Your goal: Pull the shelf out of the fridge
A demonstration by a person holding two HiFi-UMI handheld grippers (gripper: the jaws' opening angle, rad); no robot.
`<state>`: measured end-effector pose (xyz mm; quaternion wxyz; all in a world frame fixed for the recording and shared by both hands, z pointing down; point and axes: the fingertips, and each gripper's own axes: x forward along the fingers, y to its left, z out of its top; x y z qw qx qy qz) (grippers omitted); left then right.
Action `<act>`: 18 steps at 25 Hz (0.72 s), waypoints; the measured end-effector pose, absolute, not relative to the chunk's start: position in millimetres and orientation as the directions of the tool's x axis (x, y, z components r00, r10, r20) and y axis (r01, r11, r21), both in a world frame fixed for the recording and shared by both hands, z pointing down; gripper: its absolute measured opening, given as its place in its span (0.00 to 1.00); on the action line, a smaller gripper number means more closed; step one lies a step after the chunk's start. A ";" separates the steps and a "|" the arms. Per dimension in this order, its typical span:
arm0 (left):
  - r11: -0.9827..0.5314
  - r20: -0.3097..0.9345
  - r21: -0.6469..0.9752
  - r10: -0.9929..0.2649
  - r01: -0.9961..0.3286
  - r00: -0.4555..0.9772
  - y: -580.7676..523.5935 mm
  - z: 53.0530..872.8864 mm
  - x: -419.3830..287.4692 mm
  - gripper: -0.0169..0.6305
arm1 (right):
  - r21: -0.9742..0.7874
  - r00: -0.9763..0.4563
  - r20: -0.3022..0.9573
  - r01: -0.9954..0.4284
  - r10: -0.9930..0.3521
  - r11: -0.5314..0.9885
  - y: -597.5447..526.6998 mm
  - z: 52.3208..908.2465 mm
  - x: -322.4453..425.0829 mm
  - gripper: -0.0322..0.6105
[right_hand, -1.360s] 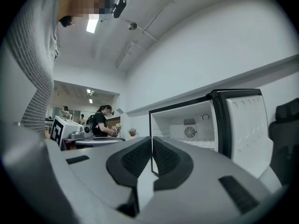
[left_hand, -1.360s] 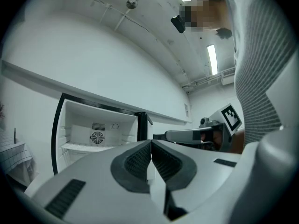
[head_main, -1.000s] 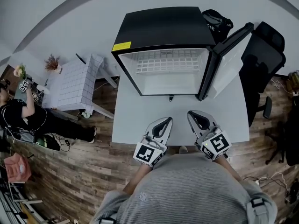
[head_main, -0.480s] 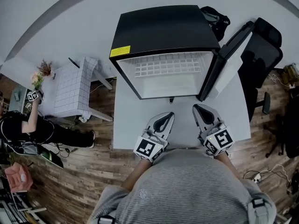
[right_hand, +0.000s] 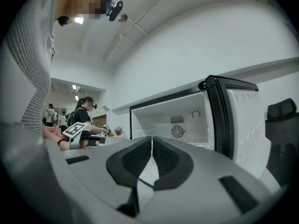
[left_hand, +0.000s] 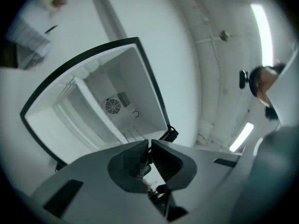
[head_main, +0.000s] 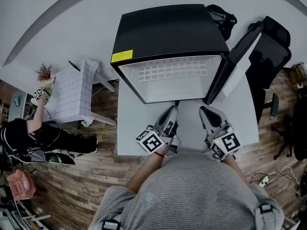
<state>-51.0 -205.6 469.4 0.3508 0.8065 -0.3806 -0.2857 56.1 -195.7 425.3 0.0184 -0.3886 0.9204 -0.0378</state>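
Since a second ago the left gripper [head_main: 171,111] has rolled onto its side and slid closer to the fridge [head_main: 168,30]. The fridge's white wire shelf [head_main: 172,70] sits inside the open cabinet, in its upper part. The right gripper [head_main: 204,111] is just beside the left one, over the white table [head_main: 128,128]. From the left gripper view, its jaws are pressed together with nothing between them, and the fridge interior looks tilted ahead. From the right gripper view, its jaws are likewise closed and empty, facing the open fridge.
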 end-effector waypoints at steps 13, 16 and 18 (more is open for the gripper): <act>-0.241 -0.243 0.969 -0.875 0.059 0.418 -267.7 490.6 -46.0 0.19 | -0.081 -0.686 0.005 -0.725 -0.727 0.684 -210.7 426.6 63.9 0.07; -0.234 -0.245 0.969 -0.875 0.079 0.416 -275.5 492.4 -43.7 0.19 | -0.062 -0.694 0.013 -0.719 -0.720 0.692 -215.8 430.0 62.3 0.07; -0.234 -0.247 0.969 -0.876 0.083 0.414 -280.5 493.2 -43.1 0.19 | -0.044 -0.699 0.017 -0.715 -0.715 0.698 -220.5 431.5 60.8 0.07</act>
